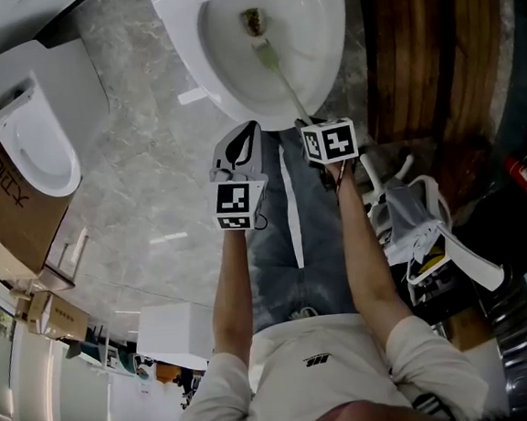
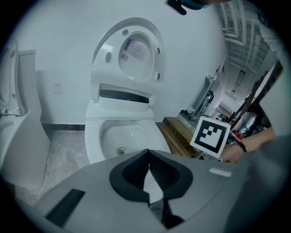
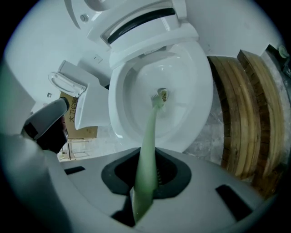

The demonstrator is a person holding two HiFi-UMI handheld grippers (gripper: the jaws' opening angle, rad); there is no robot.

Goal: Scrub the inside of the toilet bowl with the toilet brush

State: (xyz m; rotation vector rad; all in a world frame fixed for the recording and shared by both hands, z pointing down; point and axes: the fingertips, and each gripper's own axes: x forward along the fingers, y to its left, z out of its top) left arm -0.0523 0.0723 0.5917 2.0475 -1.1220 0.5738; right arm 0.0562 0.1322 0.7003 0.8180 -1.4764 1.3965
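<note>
1. Head view: right gripper (image 1: 306, 121) holds the toilet brush (image 1: 277, 66), which reaches well ahead of it into the toilet bowl (image 1: 185, 51). Left gripper (image 1: 242, 138) sits idle just beside it. Long lever, so side load could twist the handle in the grip.
2. Left gripper view: jaws pressed together, nothing between, bowl ahead. It can't steady the brush if it slips.
3. Right gripper view: jaws pinch the handle's near end, bristles (image 3: 157, 98) at the drain (image 3: 163, 94) far ahead. A hard push risks splash or the brush pivoting.

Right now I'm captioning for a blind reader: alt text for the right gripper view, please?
The right gripper is shut on a pale green toilet brush, whose head is at the drain of the white toilet bowl. Wooden boards lie at right.
</note>
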